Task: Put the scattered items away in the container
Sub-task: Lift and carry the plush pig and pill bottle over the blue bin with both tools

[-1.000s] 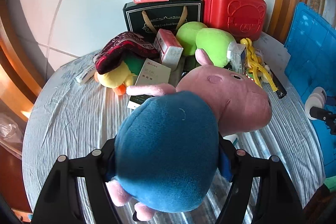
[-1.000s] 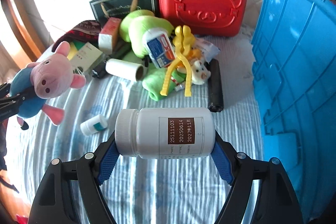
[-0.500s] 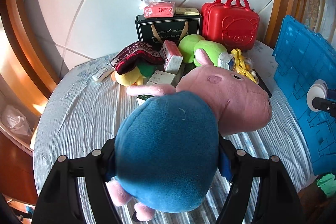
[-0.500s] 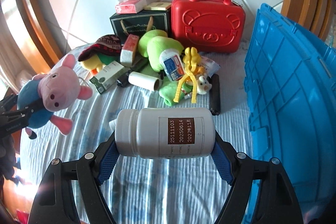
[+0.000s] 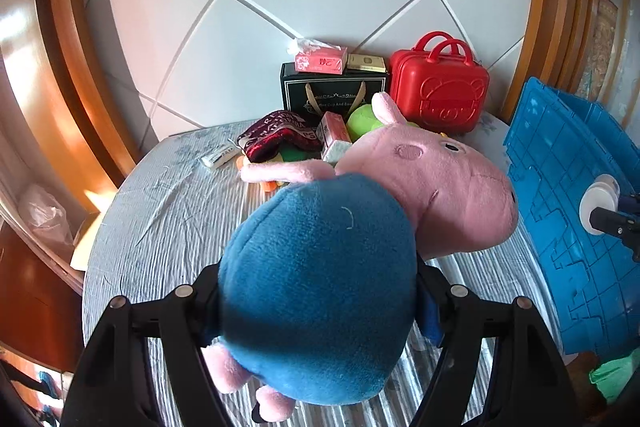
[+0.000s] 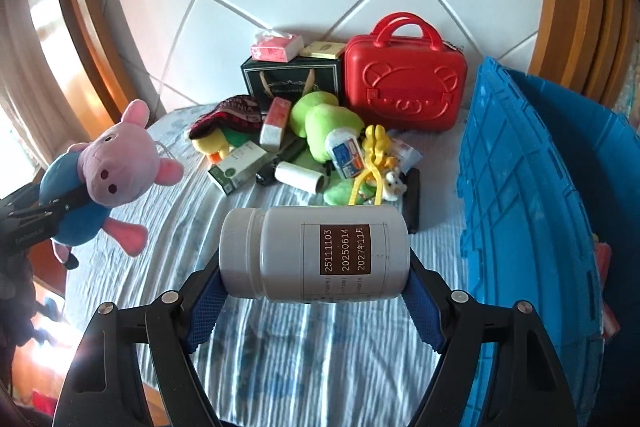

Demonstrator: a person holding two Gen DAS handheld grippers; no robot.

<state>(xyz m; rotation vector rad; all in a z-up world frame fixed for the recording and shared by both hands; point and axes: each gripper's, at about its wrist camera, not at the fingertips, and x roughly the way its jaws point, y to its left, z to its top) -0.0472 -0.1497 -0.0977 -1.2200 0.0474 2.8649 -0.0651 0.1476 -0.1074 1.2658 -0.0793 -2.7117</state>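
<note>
The left claw (image 5: 320,291) is clamped on a plush pig (image 5: 432,187) around its blue body, the pink head jutting forward toward the blue crate (image 5: 568,195). From the right wrist view the same toy (image 6: 116,163) hangs in the air well to the left of the crate (image 6: 532,195), clear of the striped cloth (image 6: 304,355) covering the counter.

The right claw (image 6: 314,291) grips a white pill bottle (image 6: 316,255) lying crosswise, cap to the left and dark date label facing up, one blue pad (image 6: 204,303) against the cap end and the other against the base. The bottle is held above the cloth just left of the crate's near wall.

Left of the crate lies the pile: a red case (image 6: 404,87) standing beside the crate's far corner, a dark gift bag (image 6: 292,83) to the left of that with a pink tissue pack (image 6: 276,47) on top, a green plush (image 6: 320,123), a yellow toy (image 6: 372,155), a white roll (image 6: 300,177), a green-and-white box (image 6: 236,167) and a dark red knitted hat (image 6: 228,115)
</note>
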